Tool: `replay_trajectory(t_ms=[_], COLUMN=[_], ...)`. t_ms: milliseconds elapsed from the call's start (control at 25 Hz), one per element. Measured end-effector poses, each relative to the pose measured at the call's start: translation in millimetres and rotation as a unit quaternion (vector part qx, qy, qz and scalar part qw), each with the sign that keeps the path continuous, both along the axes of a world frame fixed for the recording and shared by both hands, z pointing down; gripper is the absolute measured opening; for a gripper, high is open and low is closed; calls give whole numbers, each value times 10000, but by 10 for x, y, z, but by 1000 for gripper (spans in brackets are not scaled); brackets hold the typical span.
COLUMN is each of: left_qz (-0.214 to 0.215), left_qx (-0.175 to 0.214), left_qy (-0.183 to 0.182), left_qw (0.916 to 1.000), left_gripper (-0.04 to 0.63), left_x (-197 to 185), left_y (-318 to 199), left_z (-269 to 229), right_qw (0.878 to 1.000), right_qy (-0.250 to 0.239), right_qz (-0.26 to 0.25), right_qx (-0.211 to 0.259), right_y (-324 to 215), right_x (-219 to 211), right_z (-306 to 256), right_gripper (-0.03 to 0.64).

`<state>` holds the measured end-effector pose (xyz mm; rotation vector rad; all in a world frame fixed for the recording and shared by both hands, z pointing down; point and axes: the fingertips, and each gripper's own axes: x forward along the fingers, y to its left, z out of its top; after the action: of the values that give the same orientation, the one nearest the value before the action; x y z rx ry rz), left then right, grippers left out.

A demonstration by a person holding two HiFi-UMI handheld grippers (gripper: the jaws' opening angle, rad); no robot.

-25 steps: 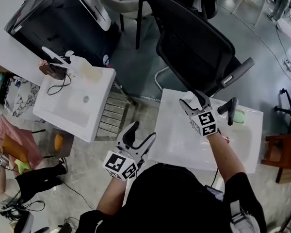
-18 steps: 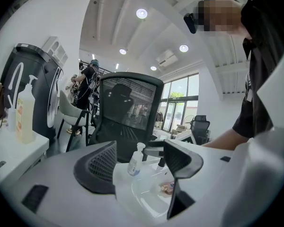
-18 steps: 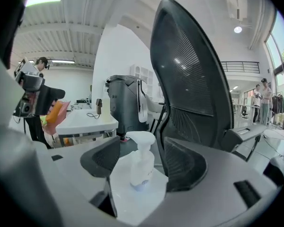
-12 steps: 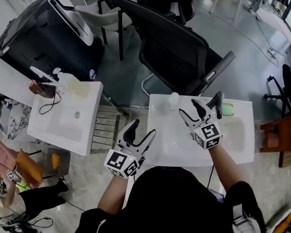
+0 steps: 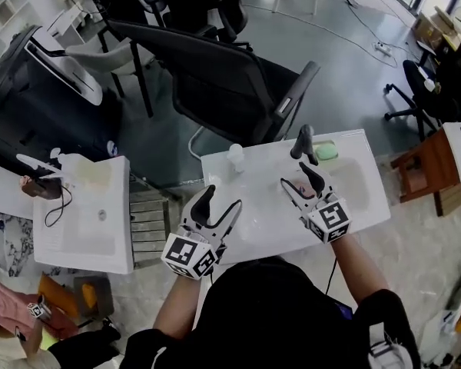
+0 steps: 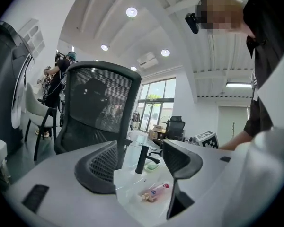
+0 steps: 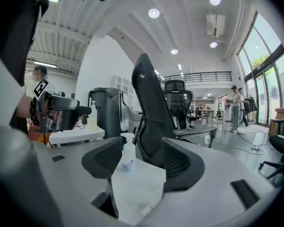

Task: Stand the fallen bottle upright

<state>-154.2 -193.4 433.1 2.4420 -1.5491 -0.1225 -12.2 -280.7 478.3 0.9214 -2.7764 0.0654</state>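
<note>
- Now the fallen bottle point(image 6: 154, 192) lies on its side in the basin of the white sink point(image 5: 361, 198), in front of the black tap point(image 5: 303, 141).
- Its long side slants across the basin, away from the left gripper point(image 5: 219, 206).
- That gripper is spread wide and holds nothing. It sits at the sink's near left edge.
- The right gripper point(image 5: 298, 179) is nearer, and I think it is just over the bottle.
- Its jaws are closing a little on nothing, and it points past the bottle at the standing pump bottle point(image 7: 128, 156).

Pump bottle point(image 5: 235, 157) left of faucet point(image 5: 304, 143), fallen bottle point(image 6: 154, 192) in sink basin point(image 5: 371, 177)
</note>
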Motion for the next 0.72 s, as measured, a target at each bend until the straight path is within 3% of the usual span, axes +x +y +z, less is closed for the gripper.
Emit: replay_trajectory(t_ms=[280, 520, 720], left_qz=[531, 513, 262], left_qx=[-11, -83, -110], left_qy=[9, 62, -42], left_qw=[9986, 9986, 9996], left_gripper=[318, 318, 318], left_x=[311, 293, 200], left_y=[65, 197, 265], left_z=[28, 79, 52], right_qw=[9989, 9957, 9821], right_qy=[254, 926, 1760], right_qz=[390, -52, -677], right_qx=[16, -79, 44], right_y=[220, 414, 449], right_x=[446, 355, 252], right_z=[79, 395, 818], right_gripper=[273, 273, 273])
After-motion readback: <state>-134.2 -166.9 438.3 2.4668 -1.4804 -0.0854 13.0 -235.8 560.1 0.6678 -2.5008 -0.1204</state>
